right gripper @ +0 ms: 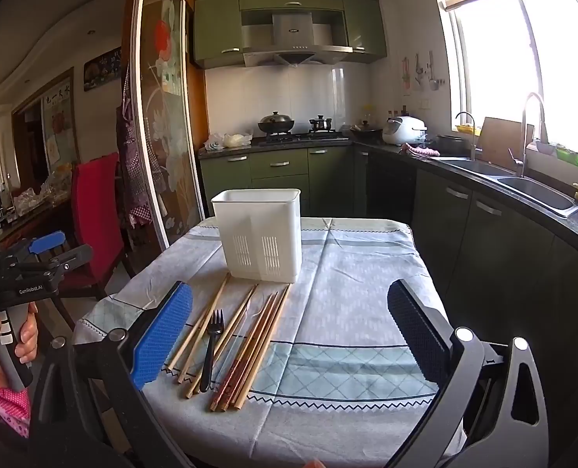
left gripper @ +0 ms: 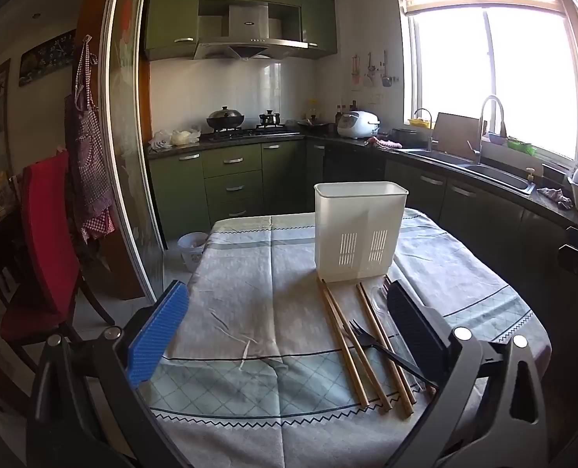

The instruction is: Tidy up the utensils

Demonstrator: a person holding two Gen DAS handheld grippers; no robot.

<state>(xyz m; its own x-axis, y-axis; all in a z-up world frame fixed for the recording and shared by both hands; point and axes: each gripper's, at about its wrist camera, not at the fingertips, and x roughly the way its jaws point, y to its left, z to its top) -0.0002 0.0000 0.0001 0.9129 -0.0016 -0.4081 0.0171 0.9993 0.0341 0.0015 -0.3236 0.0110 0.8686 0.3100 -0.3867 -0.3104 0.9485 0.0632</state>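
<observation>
Both claws spread wide, nothing between the pads of either.

Left claw [left gripper: 287, 329]: hovers over the near part of the cloth-covered surface [left gripper: 250, 273], tilted downward. Utensil holder [left gripper: 359, 230], white, slotted at the base, stands upright ahead of the claw and off toward its right finger. Chopsticks [left gripper: 347, 347] lie flat on the cloth, running from the holder's foot back toward the claw, beside the inner face of the right finger. Black fork [left gripper: 371, 345] lies across them, tines pointing away. A clear utensil, possibly a spoon, sits just beside the right finger; too faint to confirm.

Right claw [right gripper: 289, 331]: also over the near edge of the surface, tilted downward. The holder stands ahead, off toward the left finger. Chopsticks and fork lie just inside the blue left finger [right gripper: 164, 335]; the right half of the gap shows bare cloth. No contact with any utensil.

A hand [right gripper: 12, 339] grips the left claw's handle at the far left of the right wrist view.
</observation>
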